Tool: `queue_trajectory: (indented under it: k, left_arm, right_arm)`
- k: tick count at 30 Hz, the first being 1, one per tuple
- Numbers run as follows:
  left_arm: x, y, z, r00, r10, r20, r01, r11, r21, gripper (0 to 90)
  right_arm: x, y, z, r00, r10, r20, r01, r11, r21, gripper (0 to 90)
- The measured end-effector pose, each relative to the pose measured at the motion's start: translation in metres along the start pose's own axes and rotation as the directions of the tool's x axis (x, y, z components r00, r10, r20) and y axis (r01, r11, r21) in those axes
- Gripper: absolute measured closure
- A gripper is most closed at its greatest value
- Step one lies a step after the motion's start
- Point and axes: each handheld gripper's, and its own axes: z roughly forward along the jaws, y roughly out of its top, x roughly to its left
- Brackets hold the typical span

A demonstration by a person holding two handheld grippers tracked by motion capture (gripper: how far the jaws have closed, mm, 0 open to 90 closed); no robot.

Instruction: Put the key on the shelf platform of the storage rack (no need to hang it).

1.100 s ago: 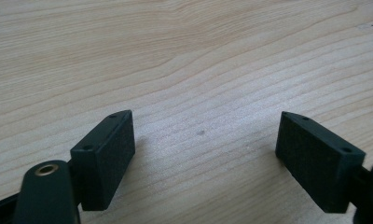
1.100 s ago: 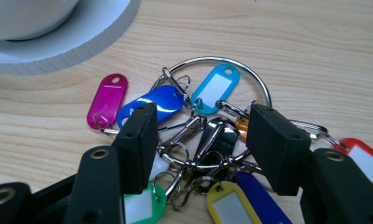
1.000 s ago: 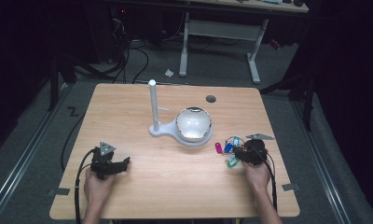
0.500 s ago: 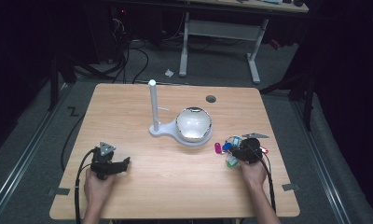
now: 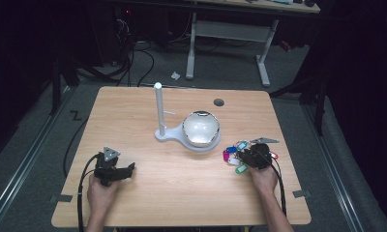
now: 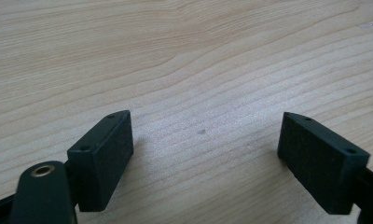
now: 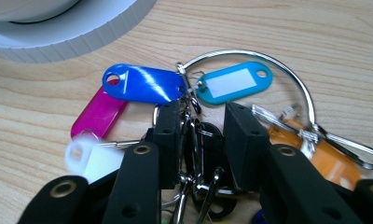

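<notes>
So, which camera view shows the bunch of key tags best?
The right gripper view: the bunch of key tags lies close up there, each coloured tag distinct, with the right gripper closing around its rings. The high view shows it small, partly behind the gripper. The left gripper view looks at bare table.

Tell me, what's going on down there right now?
Left gripper open, idle on table. Right gripper closing around key bunch, not yet clamped. White stand close beside.
</notes>
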Motion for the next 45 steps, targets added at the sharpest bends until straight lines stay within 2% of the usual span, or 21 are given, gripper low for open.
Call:
queue_trajectory:
  k: [6, 13, 14, 21, 23, 24, 25, 29, 33, 34, 35, 36, 45]
  left_arm:
    - [0.000, 0.000, 0.000, 1.0000, -0.001, 0.000, 0.001, 1.0000, 0.000, 18.6]
    - [0.000, 0.000, 0.000, 1.0000, -0.001, 0.000, 0.001, 1.0000, 0.001, 18.6]
    - [0.000, 0.000, 0.000, 1.0000, 0.000, 0.000, 0.000, 1.0000, 0.001, 18.6]
    - [0.000, 0.000, 0.000, 1.0000, -0.004, -0.002, 0.004, 1.0000, 0.001, 18.6]
    - [0.000, 0.000, 0.000, 1.0000, -0.004, -0.002, 0.004, 1.0000, 0.001, 18.6]
    - [0.000, 0.000, 0.000, 1.0000, -0.002, -0.001, 0.002, 1.0000, 0.001, 18.6]
    - [-0.001, 0.000, 0.000, 0.9999, -0.013, -0.007, 0.013, 0.9999, 0.004, 18.6]
    - [0.000, 0.000, 0.000, 1.0000, -0.002, 0.000, 0.002, 1.0000, 0.001, 18.6]
    - [-0.001, 0.000, 0.000, 0.9999, -0.009, -0.005, 0.009, 1.0000, 0.001, 18.6]
    - [-0.001, 0.000, 0.000, 0.9998, -0.017, -0.009, 0.017, 0.9998, 0.004, 18.6]
    - [0.000, 0.000, 0.000, 1.0000, 0.000, 0.000, 0.000, 1.0000, 0.001, 18.6]
    - [-0.001, 0.000, 0.000, 0.9999, -0.013, -0.008, 0.013, 0.9999, 0.003, 18.6]
    - [-0.001, 0.000, 0.000, 0.9999, -0.010, -0.005, 0.010, 1.0000, 0.001, 18.6]
  right_arm:
    - [-0.001, 0.001, -0.001, 0.9998, -0.016, 0.011, 0.016, 1.000, 0.002, 70.3]
    - [-0.001, 0.003, -0.004, 0.9978, -0.064, 0.016, 0.064, 0.998, 0.013, 74.5]
    - [-0.001, 0.004, -0.006, 0.9967, -0.077, 0.024, 0.077, 0.997, 0.015, 77.6]
    - [0.002, 0.006, -0.009, 0.9895, -0.136, 0.050, 0.136, 0.991, 0.010, 81.1]
    - [0.002, 0.005, -0.009, 0.9888, -0.139, 0.053, 0.139, 0.990, 0.006, 81.3]
    - [0.002, 0.006, -0.010, 0.9878, -0.146, 0.054, 0.146, 0.989, 0.001, 84.2]
    - [0.002, 0.006, -0.010, 0.9872, -0.149, 0.056, 0.150, 0.989, -0.004, 84.5]
    - [0.001, 0.006, -0.010, 0.9864, -0.154, 0.057, 0.154, 0.988, -0.001, 84.5]
    - [0.003, 0.007, -0.010, 0.9834, -0.169, 0.064, 0.170, 0.985, -0.002, 84.7]
    - [0.003, 0.007, -0.010, 0.9834, -0.170, 0.064, 0.170, 0.985, -0.003, 84.8]
    - [0.003, 0.008, -0.010, 0.9833, -0.171, 0.062, 0.172, 0.985, -0.002, 84.8]
    - [0.003, 0.008, -0.011, 0.9835, -0.170, 0.063, 0.170, 0.985, -0.005, 84.9]
    - [-0.001, 0.013, -0.021, 0.9848, -0.162, 0.063, 0.164, 0.986, -0.037, 85.1]
